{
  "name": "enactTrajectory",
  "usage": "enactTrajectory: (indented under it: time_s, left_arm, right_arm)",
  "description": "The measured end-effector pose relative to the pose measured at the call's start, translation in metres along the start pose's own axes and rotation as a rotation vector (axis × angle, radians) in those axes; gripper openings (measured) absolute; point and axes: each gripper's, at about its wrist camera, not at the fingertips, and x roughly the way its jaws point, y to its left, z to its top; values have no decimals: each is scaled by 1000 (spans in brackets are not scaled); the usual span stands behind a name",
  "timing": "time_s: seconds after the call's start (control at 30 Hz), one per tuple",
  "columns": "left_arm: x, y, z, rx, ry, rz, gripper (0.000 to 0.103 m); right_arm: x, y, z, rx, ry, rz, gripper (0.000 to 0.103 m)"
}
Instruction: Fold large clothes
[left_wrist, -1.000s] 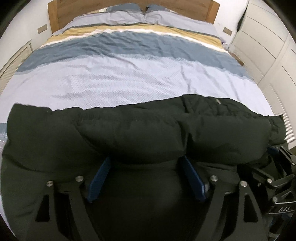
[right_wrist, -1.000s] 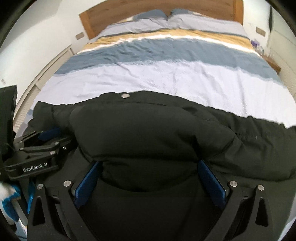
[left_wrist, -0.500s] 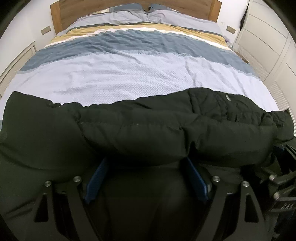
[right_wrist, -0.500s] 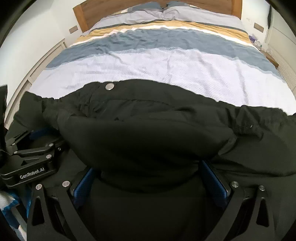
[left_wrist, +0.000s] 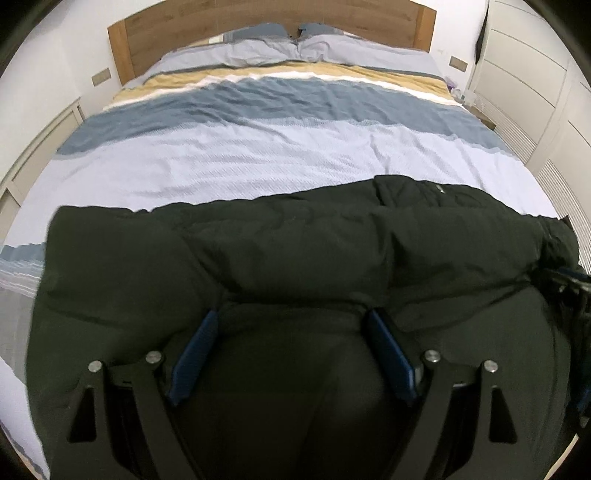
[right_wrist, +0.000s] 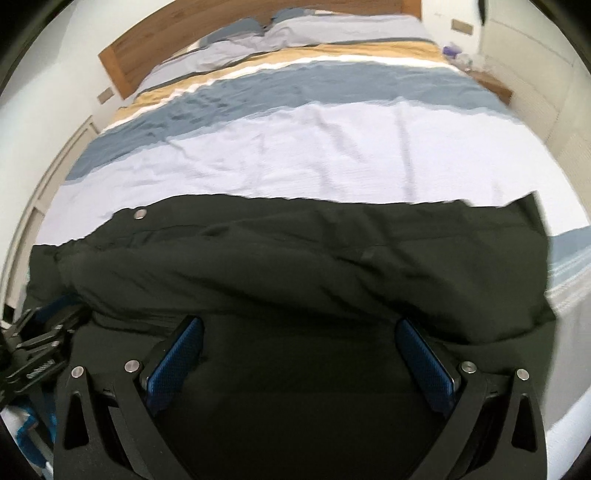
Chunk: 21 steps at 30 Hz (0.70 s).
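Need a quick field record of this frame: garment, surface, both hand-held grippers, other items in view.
garment: black padded jacket, lying across the near end of the bed, a fold bulging over both sets of fingers
surface: bed with striped duvet, wooden headboard at the far end
left hand-held gripper: jaws wide, jacket fabric bunched between the blue pads
right hand-held gripper: jaws wide, jacket fabric between the pads
detail: metal snap near the jacket's far edge

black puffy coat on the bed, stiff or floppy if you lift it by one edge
Probably floppy: the black puffy coat lies in soft rolls and creases on the striped duvet. Its padded bulk suggests it is light for its size. The smooth shell may slip, so a thick fold likely holds better.
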Motion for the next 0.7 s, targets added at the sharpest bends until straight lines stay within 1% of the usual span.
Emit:
enactTrajectory:
  time_s: [0.07, 0.17, 0.37, 0.53, 0.7]
  left_arm:
    - [-7, 2, -2, 6, -15, 6, 84]
    - [-16, 3, -3, 13, -32, 13, 84]
    - [-25, 8, -4, 21, -43, 18, 84]
    - [-24, 15, -3, 15, -43, 33, 84]
    - [-10, 23, -5, 3, -22, 29, 84]
  right_arm:
    - [-12, -3, -3, -9, -25, -28, 102]
    - [-27, 4, -6, -44, -55, -42, 102]
    - [-45, 31, -16, -120, -98, -17, 102]
    - [-44, 45, -18, -156, -115, -6, 102]
    - [-24, 34, -24, -154, -76, -24, 102]
